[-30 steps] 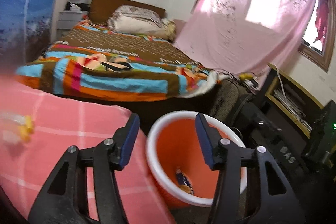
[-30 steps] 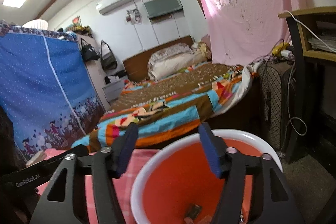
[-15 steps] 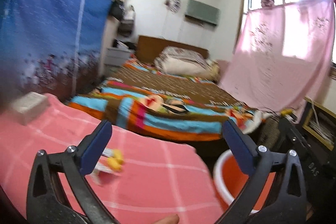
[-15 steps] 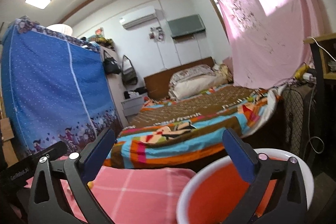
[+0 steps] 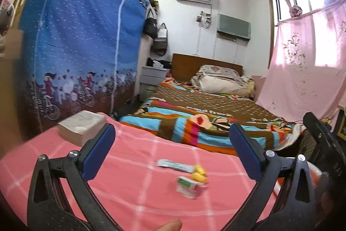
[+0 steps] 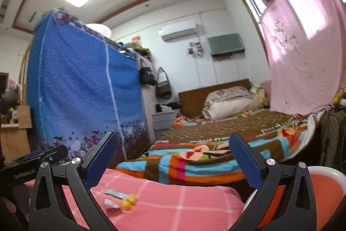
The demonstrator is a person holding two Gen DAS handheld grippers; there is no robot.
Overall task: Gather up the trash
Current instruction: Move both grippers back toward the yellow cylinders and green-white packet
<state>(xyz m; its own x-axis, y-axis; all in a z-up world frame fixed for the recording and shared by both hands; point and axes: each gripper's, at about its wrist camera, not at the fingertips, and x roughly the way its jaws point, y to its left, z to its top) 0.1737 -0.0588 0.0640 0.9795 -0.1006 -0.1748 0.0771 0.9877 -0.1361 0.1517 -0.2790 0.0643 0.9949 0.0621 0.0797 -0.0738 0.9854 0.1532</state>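
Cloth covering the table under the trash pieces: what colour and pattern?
Pink cloth with a white grid of thin lines; clearest in the left wrist view.

The left gripper point(image 5: 172, 140) and right gripper point(image 6: 173, 151) both point roughly level with jaws spread wide, nothing between them. A fingertip point(image 5: 169, 225) shows below the left gripper.

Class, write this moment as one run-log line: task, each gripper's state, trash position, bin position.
task: collect trash | left gripper: open, empty | right gripper: open, empty | trash pieces: on pink cloth, untouched | orange bin: beside cloth
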